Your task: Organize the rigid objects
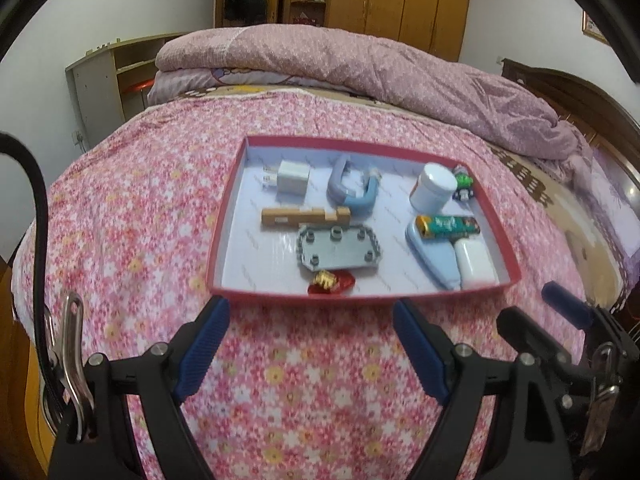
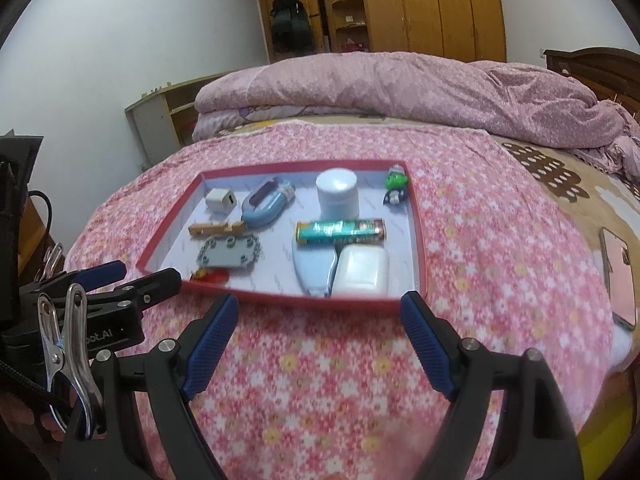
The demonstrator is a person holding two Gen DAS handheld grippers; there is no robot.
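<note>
Late stage, by appearance: charger (image 1: 293,176), jar (image 2: 337,194), battery pack (image 2: 341,231) and other small objects gathered inside red tray (image 1: 224,216) on bed (image 1: 140,184). Left gripper (image 1: 310,354) and right gripper (image 2: 320,344) short of tray, fingers wide apart, holding nothing.

right hand-held gripper (image 2: 320,308): jaws apart, empty | red tray (image 2: 418,240): filled, on floral bedspread (image 2: 480,240) | small items blurred, possibly toys

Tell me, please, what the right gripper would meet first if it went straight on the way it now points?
Probably the near rim of the red tray: the right gripper, open and empty, points at it over the floral bedspread. Just past that rim lie the light blue case and the white box. Its height above the rim is unclear.
</note>
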